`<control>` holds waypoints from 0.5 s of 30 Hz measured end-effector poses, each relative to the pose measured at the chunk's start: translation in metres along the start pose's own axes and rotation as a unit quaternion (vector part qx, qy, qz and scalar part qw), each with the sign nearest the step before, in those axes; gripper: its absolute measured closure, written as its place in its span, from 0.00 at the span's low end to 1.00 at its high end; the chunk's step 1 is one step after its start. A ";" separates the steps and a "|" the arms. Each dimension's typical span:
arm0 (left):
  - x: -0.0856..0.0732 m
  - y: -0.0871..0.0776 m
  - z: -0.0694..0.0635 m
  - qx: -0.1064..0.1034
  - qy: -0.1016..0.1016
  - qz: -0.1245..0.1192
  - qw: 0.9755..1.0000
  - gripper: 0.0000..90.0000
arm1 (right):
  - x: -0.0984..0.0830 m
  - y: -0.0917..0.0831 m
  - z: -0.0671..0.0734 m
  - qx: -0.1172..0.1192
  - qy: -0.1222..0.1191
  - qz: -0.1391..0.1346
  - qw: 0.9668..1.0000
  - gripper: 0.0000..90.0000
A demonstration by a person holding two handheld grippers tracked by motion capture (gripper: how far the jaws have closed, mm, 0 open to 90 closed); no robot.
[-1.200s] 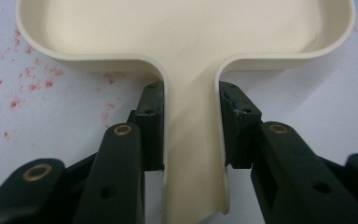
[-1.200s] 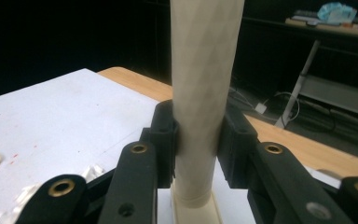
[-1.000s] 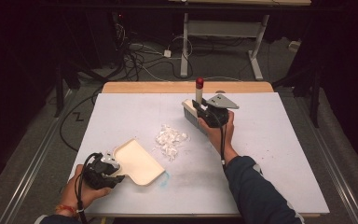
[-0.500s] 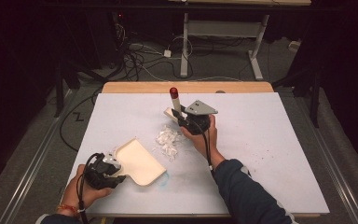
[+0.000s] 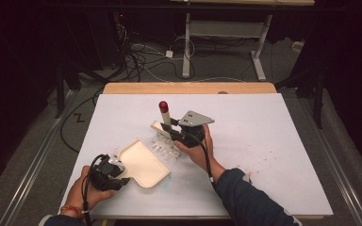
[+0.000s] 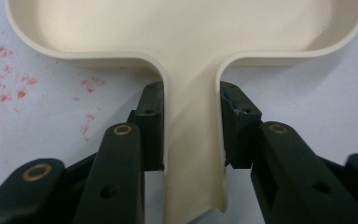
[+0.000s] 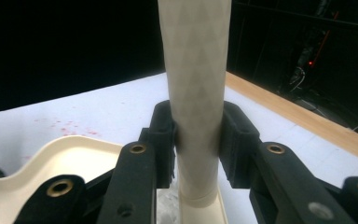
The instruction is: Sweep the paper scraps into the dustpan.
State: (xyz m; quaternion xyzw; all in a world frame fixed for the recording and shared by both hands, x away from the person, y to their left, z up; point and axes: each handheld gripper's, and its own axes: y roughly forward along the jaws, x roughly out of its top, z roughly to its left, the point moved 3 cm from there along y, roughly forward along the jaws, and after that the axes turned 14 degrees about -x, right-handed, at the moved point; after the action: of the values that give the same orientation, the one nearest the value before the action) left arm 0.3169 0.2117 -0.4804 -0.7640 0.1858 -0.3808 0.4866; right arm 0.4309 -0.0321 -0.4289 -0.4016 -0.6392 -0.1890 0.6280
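While my left gripper [image 5: 117, 165] stays put near the front left of the white table [image 5: 273, 141], clamped on the flat handle of the cream plastic dustpan [image 5: 143, 162], my right gripper [image 5: 178, 135] has slid leftward from the far middle of the table. It grips the pale handle of a small cream brush with a red tip [image 5: 164, 115], held upright. Its head now rests at the heap of white crumpled scraps [image 5: 165, 146], just beyond the pan's open edge, where earlier it stood well apart from them.
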 end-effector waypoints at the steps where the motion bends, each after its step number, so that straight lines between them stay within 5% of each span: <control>1: 0.000 0.000 0.000 0.000 0.000 0.000 1.000 0.71 | 0.000 0.000 0.000 0.000 0.000 0.000 1.000 0.78; 6: 0.001 0.001 -0.001 0.000 -0.002 -0.001 1.000 0.71 | 0.001 -0.009 0.016 0.033 0.009 -0.003 0.999 0.79; 15: 0.003 0.004 -0.003 0.002 -0.001 0.001 1.000 0.70 | 0.006 -0.017 0.047 0.069 -0.022 -0.013 0.997 0.79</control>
State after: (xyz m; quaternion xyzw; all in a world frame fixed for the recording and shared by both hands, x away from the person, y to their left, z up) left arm 0.3168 0.2064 -0.4818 -0.7632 0.1853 -0.3804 0.4884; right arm 0.3883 -0.0057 -0.4257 -0.3532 -0.6693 -0.1437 0.6377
